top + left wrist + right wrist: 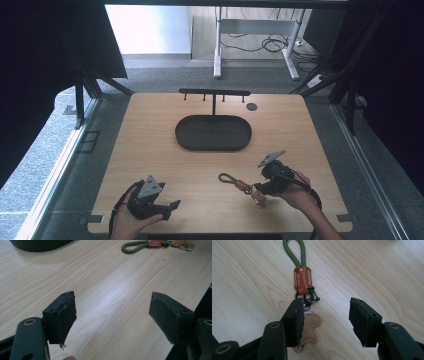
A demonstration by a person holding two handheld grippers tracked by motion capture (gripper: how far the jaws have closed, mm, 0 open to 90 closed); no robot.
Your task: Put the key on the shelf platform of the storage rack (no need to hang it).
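Grey carpet and a desk frame lie beyond the wooden table (150, 150), which carries, well ahead of both grippers, a dark oval tray (213, 133) with a T-shaped hook rack (214, 93) rising just behind it and a small round disc (251, 106) off to one side of the rack. The left gripper (167, 207) rests near the table's front edge, its 2 jaws spread wide over bare wood and holding nothing; the tray and the keyring lie far ahead of it. The right gripper (325, 315) hovers low with its jaws partly open and gripping nothing: the keyring (302, 283) lies flat just ahead of and under its left jaw, green cord loop (294, 252) pointing away, orange leather wrap (302, 280) and black clasp (310, 297) at the jaw tip, tan leather charm (310, 327) half hidden beneath that jaw. Since the keyring sits off to the left of the gap, closing now would likely pinch air or only nudge the clasp, skidding the ring across the smooth wood; a grip on the loose charm alone could let the rest swing. Nothing blocks the way toward tray or rack.
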